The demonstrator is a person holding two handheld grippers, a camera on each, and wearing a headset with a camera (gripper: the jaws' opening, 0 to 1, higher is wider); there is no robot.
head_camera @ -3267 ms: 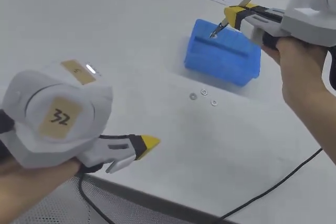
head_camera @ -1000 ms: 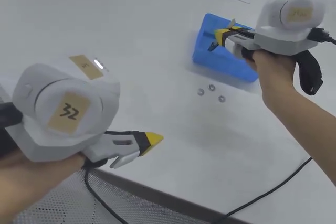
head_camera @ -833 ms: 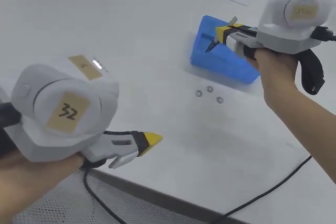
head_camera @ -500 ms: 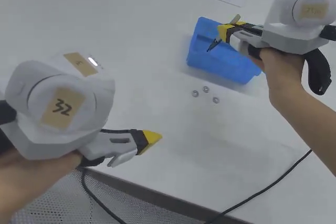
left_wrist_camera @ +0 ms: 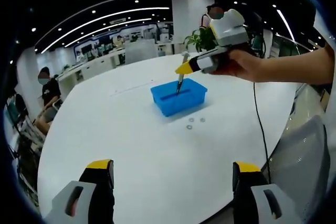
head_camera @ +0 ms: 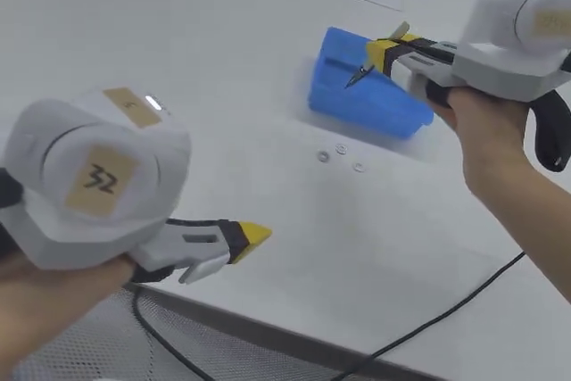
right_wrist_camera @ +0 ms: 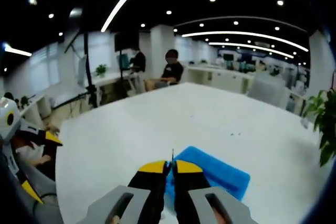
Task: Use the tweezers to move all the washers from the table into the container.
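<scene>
The tweezers [head_camera: 359,75] are clamped in the right gripper [head_camera: 386,47], its jaws pressed together on them, tips pointing down over the blue container [head_camera: 375,111]; whether they carry anything I can't tell. Three washers [head_camera: 341,149] lie on the table [head_camera: 223,60] just beside the container's near wall. The left gripper [head_camera: 252,236] hangs over the table's near edge, jaws wide apart.
</scene>
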